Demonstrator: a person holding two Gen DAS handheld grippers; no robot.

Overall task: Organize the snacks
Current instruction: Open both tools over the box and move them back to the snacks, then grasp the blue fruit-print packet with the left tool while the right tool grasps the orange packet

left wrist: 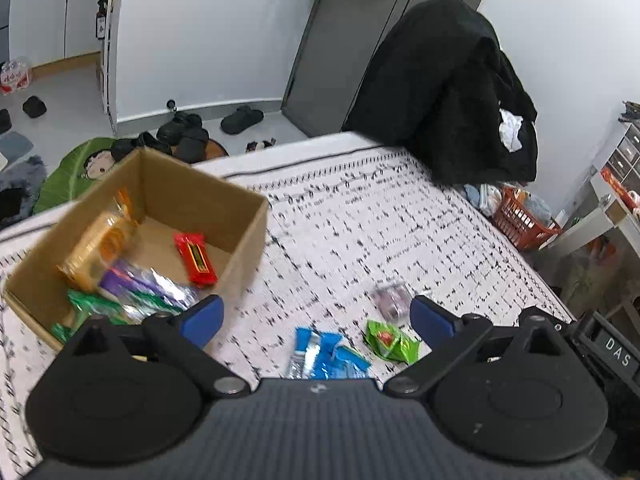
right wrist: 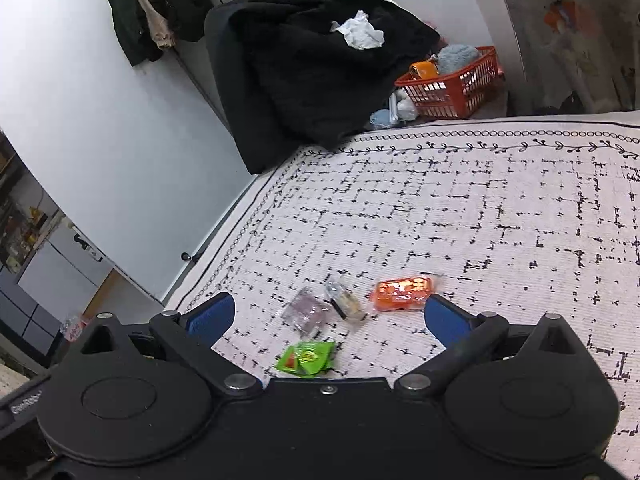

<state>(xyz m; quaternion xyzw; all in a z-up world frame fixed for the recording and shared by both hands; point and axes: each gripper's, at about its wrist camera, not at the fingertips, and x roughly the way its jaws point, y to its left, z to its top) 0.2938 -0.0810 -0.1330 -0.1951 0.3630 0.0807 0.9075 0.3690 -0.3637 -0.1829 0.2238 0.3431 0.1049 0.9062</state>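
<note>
A cardboard box [left wrist: 160,216] sat on the patterned cloth [left wrist: 360,232], holding a red bar [left wrist: 196,258], a gold pack [left wrist: 96,248] and purple and green wrappers. Loose on the cloth lay a blue wrapper [left wrist: 324,354], a green packet [right wrist: 306,358], a clear purple pack [right wrist: 306,312] and an orange pack [right wrist: 402,294]. The left gripper [left wrist: 316,316] and the right gripper [right wrist: 328,318] both hung spread wide, empty. A black coat [right wrist: 312,56] and a red basket [right wrist: 456,88] stood beyond.

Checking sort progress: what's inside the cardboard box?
Inside the cardboard box: red bar, gold-orange packet, purple packets, green packets. The near corner is hidden by the left claw; anything beneath the pile is covered.
</note>
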